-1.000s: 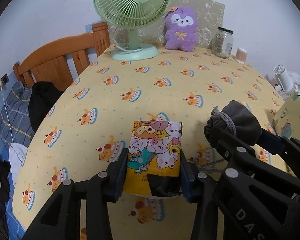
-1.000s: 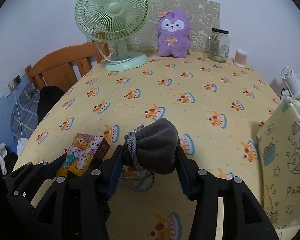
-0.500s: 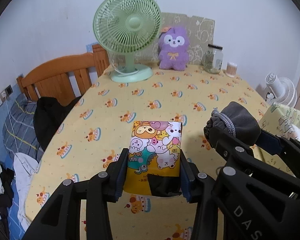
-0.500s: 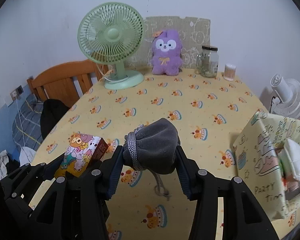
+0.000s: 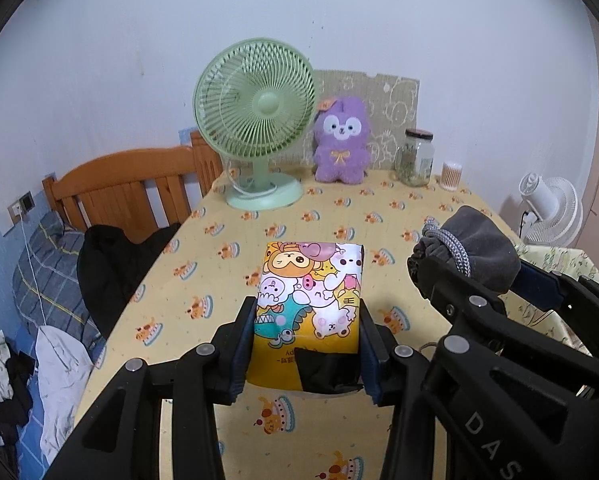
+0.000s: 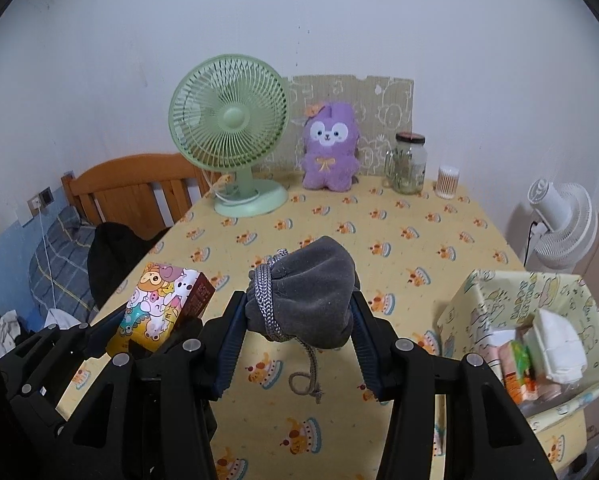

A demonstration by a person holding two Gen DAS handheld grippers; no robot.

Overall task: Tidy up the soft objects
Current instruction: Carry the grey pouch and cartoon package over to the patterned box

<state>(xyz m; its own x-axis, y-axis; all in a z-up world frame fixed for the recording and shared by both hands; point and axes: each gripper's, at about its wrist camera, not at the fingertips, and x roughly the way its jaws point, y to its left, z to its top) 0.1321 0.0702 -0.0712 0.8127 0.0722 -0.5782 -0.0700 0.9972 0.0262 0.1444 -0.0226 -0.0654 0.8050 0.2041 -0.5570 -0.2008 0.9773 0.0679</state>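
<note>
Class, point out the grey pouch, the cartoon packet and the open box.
grey pouch (image 6: 319, 300): right wrist view, its body.
cartoon packet (image 5: 309, 300): left wrist view, printed front.
open box (image 6: 479, 312): right wrist view, near wall.

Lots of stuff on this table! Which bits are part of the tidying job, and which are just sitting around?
Part of the job:
- cartoon tissue pack, gripped in the left claw
- grey drawstring pouch, gripped in the right claw
- patterned box, already holding a few items

Just sitting around:
- green fan
- purple plush toy
- glass jar
- cotton swab tub
</note>
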